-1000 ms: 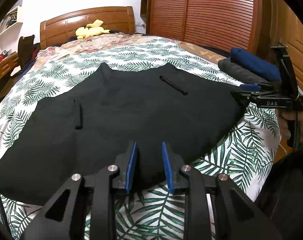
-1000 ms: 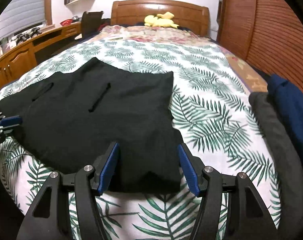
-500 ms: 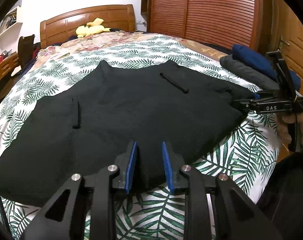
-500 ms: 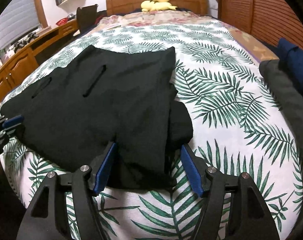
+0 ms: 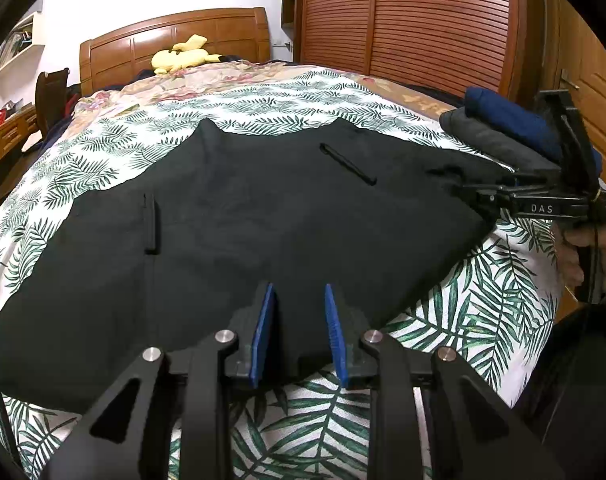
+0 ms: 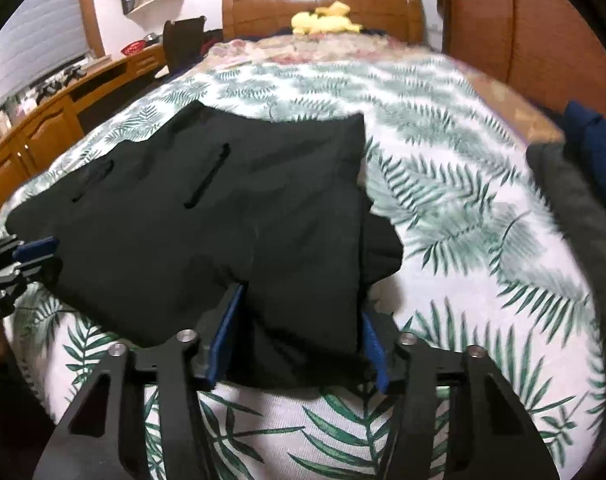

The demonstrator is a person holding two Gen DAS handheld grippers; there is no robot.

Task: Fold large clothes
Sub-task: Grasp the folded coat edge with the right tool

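A large black garment (image 5: pixel 263 208) with two slit pockets lies flat on the leaf-print bedsheet (image 5: pixel 483 320). In the left wrist view my left gripper (image 5: pixel 297 320) sits at the near hem, its blue pads narrowly apart with black cloth filling the gap. In the right wrist view it shows at the far left edge (image 6: pixel 27 260), at the garment's corner. My right gripper (image 6: pixel 299 340) is at the garment's (image 6: pixel 223 220) other near corner. Its jaws are closing, and bunched cloth touches both pads. A hand holds this gripper (image 5: pixel 475 194) at the right of the left wrist view.
A folded blue garment (image 5: pixel 503 116) lies on a grey one (image 5: pixel 491 144) at the bed's right edge. A yellow plush toy (image 5: pixel 183 56) sits by the wooden headboard (image 5: pixel 175 36). Slatted wardrobe doors (image 5: pixel 423 20) stand at the right, a wooden desk (image 6: pixel 43 132) at the left.
The right gripper has come in over the garment's near right corner, and its jaws have narrowed on the cloth, which now bunches up there. The left gripper has stayed put.
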